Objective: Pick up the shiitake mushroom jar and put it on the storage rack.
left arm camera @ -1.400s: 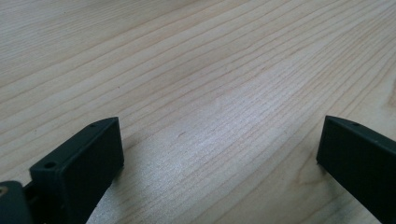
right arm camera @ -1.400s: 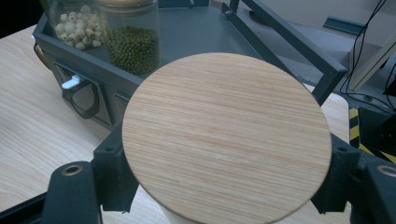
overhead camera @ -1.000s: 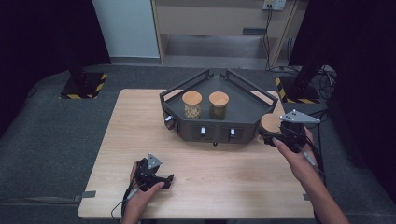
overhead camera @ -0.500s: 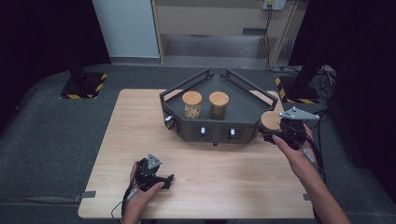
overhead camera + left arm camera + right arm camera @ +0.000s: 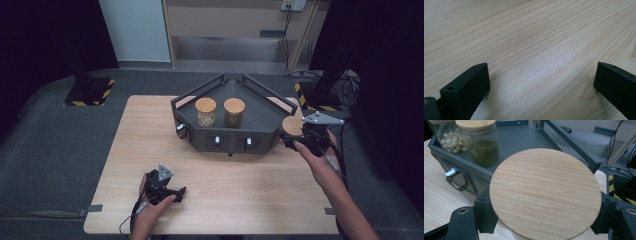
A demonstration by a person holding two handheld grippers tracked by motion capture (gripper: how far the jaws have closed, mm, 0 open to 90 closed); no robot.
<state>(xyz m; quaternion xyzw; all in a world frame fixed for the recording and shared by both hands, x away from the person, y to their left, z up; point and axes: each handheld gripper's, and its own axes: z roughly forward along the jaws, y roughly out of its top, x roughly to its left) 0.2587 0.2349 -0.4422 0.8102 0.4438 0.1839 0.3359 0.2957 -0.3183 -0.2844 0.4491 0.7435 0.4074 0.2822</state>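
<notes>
Wood-lidded jar (image 5: 545, 192) clamped in right gripper (image 5: 305, 137) jaws, probably bound for the tray (image 5: 260, 117); left gripper (image 5: 162, 187) jaws wide, resting on worktop (image 5: 240, 195).

Jaws clamp a round wooden lid (image 5: 545, 192), apparently on a jar; behind, a green-bean jar (image 5: 482, 143) stands in the grey tray (image 5: 524, 140).

- Three jars with round wooden lids: one of pale round seeds (image 5: 205, 112), one of green beans (image 5: 234, 113), and a third jar (image 5: 291, 127) at the right end of the rack.
- One dark metal rack (image 5: 260, 117), two of the jars standing on it.
- Two handheld grippers: left gripper (image 5: 167, 190) and right gripper (image 5: 300, 141).
- One wooden table (image 5: 150, 145).
</notes>
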